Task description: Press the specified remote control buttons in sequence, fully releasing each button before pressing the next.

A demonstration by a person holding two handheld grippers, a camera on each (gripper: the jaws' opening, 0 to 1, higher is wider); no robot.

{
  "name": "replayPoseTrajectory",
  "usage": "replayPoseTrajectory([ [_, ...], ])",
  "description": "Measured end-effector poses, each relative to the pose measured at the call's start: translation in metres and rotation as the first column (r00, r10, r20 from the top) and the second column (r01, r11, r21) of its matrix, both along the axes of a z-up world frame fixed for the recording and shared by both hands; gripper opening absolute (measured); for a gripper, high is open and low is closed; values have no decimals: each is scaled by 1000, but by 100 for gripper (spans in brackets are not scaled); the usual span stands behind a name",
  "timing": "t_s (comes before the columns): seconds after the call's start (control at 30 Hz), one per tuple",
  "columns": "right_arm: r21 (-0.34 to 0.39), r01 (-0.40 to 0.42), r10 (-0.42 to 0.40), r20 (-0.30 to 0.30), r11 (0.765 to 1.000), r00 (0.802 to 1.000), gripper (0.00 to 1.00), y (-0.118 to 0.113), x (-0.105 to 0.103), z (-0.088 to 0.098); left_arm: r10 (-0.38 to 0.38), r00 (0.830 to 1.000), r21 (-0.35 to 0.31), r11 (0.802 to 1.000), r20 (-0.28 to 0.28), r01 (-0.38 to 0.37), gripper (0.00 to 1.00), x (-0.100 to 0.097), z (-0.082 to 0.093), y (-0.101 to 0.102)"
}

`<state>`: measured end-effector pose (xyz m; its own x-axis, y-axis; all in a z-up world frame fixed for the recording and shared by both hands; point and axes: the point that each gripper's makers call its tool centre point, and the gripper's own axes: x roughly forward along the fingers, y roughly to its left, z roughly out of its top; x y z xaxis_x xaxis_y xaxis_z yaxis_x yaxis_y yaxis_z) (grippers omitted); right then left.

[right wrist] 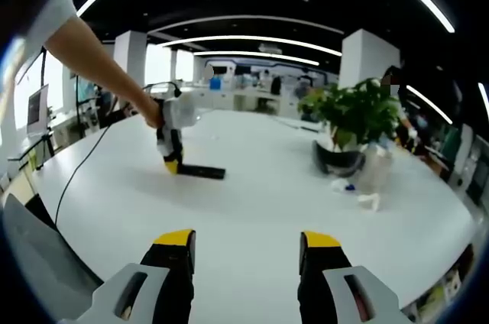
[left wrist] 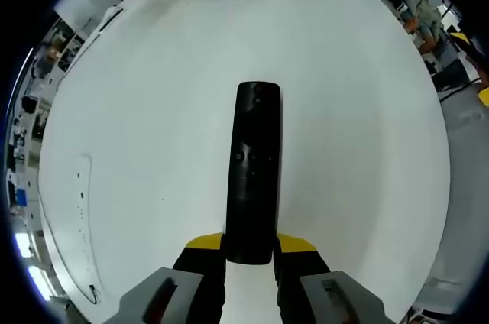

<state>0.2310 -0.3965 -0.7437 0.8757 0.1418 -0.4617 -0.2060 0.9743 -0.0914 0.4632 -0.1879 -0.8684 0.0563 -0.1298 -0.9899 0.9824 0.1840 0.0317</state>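
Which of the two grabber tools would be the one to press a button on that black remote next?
Probably the right gripper. Its jaws are open and empty, held off over the white table. The left gripper is closed on the near end of the remote, steadying it on the table, so it looks occupied.

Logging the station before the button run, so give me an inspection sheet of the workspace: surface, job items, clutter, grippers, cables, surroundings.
Surface: white table, large, rounded edge.
Job's things: black remote control lying flat, near end between the left gripper's jaws.
Clutter: potted plant, dark bowl-like object, white crumpled bits at the far side.
Grippers: left gripper shut on the remote control; right gripper open, held above the table, empty.
Cables: black cable running across the table toward the left gripper.
Surroundings: open office, ceiling light strips, pillars, desks.
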Motion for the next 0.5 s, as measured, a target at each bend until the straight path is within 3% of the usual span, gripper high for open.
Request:
replayPoseTrajectory([
  [0.5,-1,-3,3,4,1000,1000,52,1,0,1,-55,998,44,998,-2,55,23,-21,-1,-1],
])
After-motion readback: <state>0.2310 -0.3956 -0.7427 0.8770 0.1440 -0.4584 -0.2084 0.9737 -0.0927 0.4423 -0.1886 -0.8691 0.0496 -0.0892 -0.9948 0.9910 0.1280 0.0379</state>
